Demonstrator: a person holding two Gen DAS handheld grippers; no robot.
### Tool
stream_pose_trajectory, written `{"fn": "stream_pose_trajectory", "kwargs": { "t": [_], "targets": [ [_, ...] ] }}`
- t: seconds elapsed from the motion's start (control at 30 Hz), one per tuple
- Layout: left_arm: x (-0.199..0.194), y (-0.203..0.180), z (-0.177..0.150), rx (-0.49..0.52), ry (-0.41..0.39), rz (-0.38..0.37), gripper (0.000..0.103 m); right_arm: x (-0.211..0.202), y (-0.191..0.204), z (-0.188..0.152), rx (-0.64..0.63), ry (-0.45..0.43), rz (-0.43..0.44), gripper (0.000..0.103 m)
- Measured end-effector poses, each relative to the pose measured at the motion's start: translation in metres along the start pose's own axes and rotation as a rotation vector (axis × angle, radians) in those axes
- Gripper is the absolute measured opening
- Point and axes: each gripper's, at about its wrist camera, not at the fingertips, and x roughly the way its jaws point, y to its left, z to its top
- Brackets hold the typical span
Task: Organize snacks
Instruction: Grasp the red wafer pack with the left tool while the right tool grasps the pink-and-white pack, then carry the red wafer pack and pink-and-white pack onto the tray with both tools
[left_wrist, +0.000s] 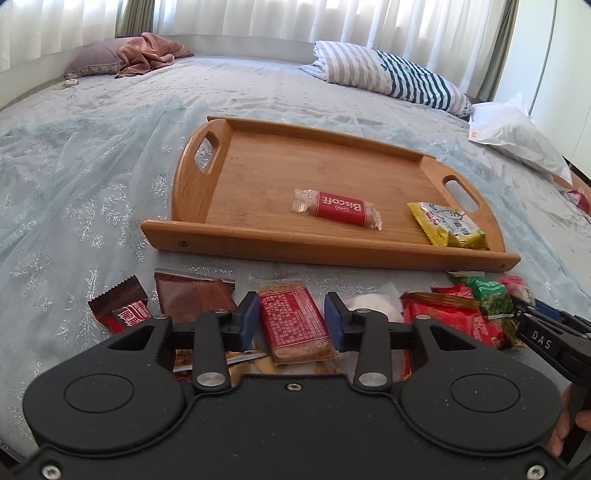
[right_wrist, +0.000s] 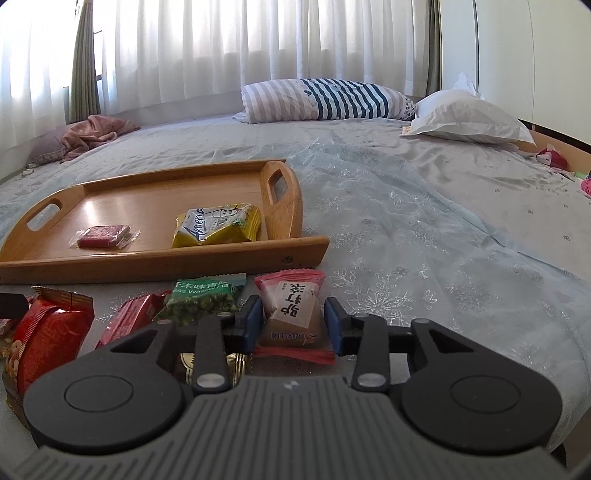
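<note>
big bed (left_wrist: 110, 166) with a pale blue snowflake cover, striped pillow (right_wrist: 325, 99) up by the curtains. wooden tray (left_wrist: 295, 162) sits on it holding a biscoff pack (left_wrist: 338, 208) and a yellow snack bag (left_wrist: 448, 225) near its right handle. rest of the snacks lie in a row on the bed just in front of the tray. left gripper (left_wrist: 291, 319) has its jaws either side of a red biscuit bar (left_wrist: 295, 325), small gaps showing, not pinching. right gripper (right_wrist: 293, 319) straddles a pink-wrapped pastry (right_wrist: 291, 310), jaws close but can't tell if they're squeezing it
</note>
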Motion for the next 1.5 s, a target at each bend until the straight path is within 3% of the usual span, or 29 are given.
{"fn": "stream_pose_trajectory", "kwargs": {
  "t": [0.2, 0.73, 1.23, 1.5],
  "targets": [
    [-0.003, -0.001, 0.002, -0.007, -0.002, 0.0, 0.034, -0.003, -0.002, 0.001, 0.012, -0.003, 0.006, 0.035],
    [-0.031, -0.003, 0.027, 0.036, -0.096, -0.003, 0.033, -0.033, -0.007, 0.025, 0.029, -0.098, 0.017, 0.034],
    [-0.005, 0.01, 0.072, 0.03, -0.085, -0.019, 0.033, -0.008, 0.033, 0.059, 0.011, -0.072, 0.21, 0.034],
    [0.02, 0.015, 0.087, 0.03, -0.069, -0.008, 0.033, 0.017, 0.062, 0.073, -0.025, -0.044, 0.265, 0.034]
  ]
}}
